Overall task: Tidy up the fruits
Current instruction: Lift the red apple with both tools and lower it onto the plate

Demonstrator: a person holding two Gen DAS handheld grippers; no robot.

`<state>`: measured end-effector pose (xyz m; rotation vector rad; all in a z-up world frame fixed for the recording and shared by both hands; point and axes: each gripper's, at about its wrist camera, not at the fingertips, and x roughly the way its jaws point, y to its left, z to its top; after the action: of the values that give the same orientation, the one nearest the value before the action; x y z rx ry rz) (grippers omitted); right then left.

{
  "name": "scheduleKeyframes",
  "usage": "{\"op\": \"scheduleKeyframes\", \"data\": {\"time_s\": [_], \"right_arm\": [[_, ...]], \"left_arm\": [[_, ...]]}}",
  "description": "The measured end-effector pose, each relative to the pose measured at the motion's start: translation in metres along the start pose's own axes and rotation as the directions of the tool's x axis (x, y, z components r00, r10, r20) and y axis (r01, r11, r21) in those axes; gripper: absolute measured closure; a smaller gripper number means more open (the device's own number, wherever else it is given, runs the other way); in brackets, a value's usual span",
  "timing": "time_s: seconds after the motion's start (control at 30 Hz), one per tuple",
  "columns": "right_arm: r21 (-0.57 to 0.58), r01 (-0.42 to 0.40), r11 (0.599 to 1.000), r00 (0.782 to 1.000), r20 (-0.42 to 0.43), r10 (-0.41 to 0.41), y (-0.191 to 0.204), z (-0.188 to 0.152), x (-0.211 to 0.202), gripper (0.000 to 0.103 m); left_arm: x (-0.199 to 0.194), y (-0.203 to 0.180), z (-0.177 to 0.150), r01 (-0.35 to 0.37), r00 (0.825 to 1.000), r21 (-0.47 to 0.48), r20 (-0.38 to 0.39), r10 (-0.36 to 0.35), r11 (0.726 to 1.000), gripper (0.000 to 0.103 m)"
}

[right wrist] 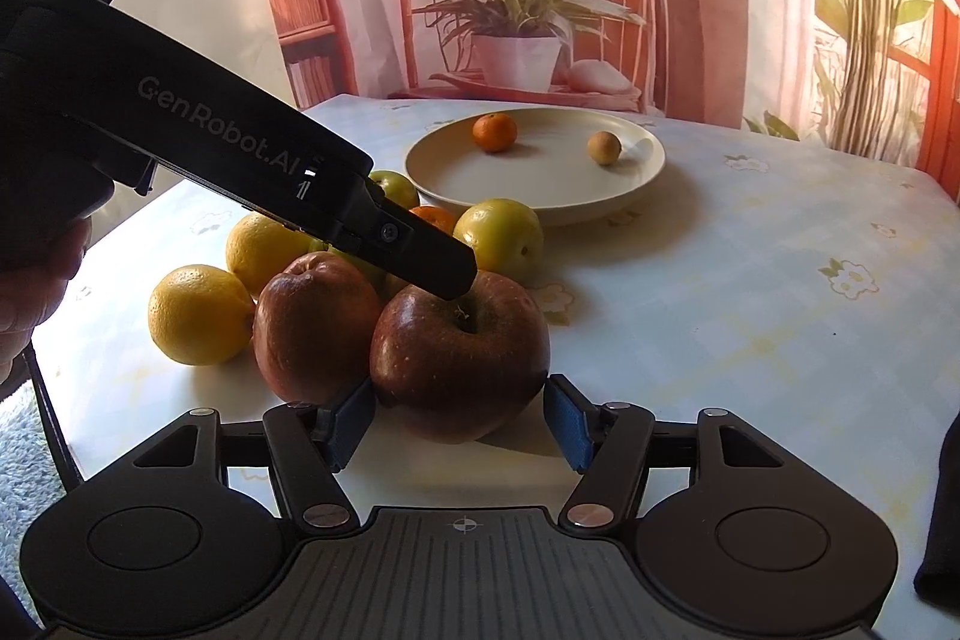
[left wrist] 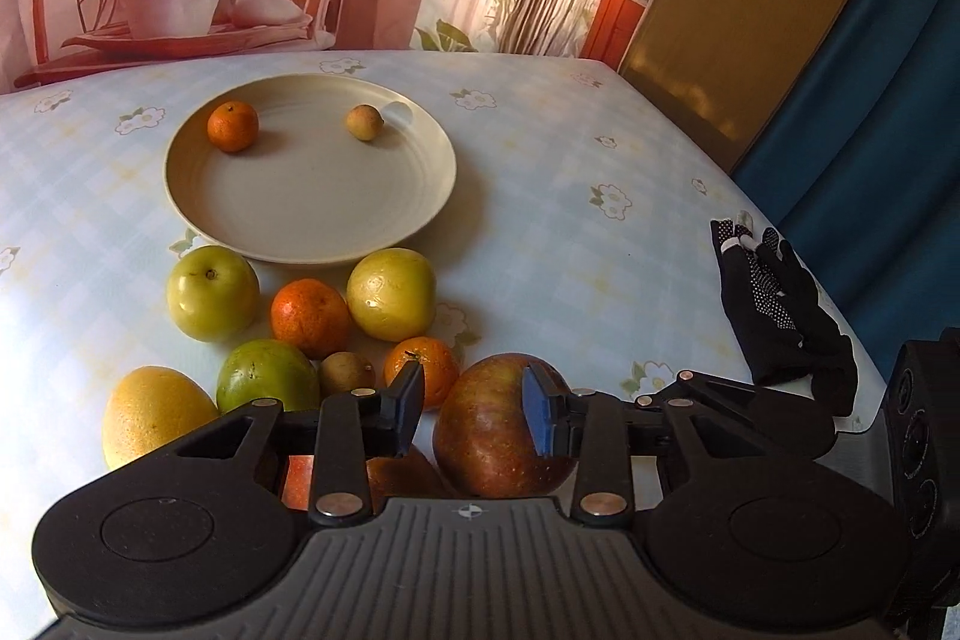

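A cream plate [left wrist: 312, 214] [right wrist: 540, 202] holds a small orange [left wrist: 233, 126] [right wrist: 494, 131] and a small tan fruit [left wrist: 364, 122] [right wrist: 603, 147]. In front of it lies a cluster of fruit: green apples, oranges, lemons and two red apples. My left gripper [left wrist: 474, 409] is open, hovering over the near red apple [left wrist: 501, 430], empty. In the right wrist view the left gripper [right wrist: 444, 274] reaches over that apple's top. My right gripper [right wrist: 462, 424] is open with its blue pads on either side of the same red apple [right wrist: 459, 349], close to it.
A second red apple [right wrist: 312, 322] and two lemons [right wrist: 201, 313] sit left of the near apple. A black glove [left wrist: 786, 316] lies at the table's right edge. The flowered tablecloth [right wrist: 750, 310] stretches right of the fruit. A printed backdrop stands behind.
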<state>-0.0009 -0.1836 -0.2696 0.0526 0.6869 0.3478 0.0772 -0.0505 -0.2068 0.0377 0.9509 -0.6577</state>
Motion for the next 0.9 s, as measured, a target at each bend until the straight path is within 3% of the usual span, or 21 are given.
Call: {"op": "scheduleKeyframes", "data": {"time_s": [0.37, 0.67, 0.9], "right_arm": [[0.004, -0.005, 1.000, 1.000, 0.010, 0.005, -0.001, -0.004, 0.001, 0.044], [0.042, -0.010, 0.999, 1.000, 0.011, 0.010, -0.004, -0.005, 0.001, 0.045], [0.022, -0.002, 1.000, 0.999, 0.041, 0.001, -0.003, 0.008, -0.007, 0.045]], "left_arm": [[0.004, 0.007, -0.001, 0.073, 0.997, -0.050, -0.024, -0.074, 0.996, 0.065], [0.004, 0.003, 0.000, 0.077, 0.997, -0.014, -0.021, -0.077, 0.997, 0.065], [-0.012, -0.002, 0.010, 0.083, 0.996, 0.019, 0.029, -0.084, 0.996, 0.065]]}}
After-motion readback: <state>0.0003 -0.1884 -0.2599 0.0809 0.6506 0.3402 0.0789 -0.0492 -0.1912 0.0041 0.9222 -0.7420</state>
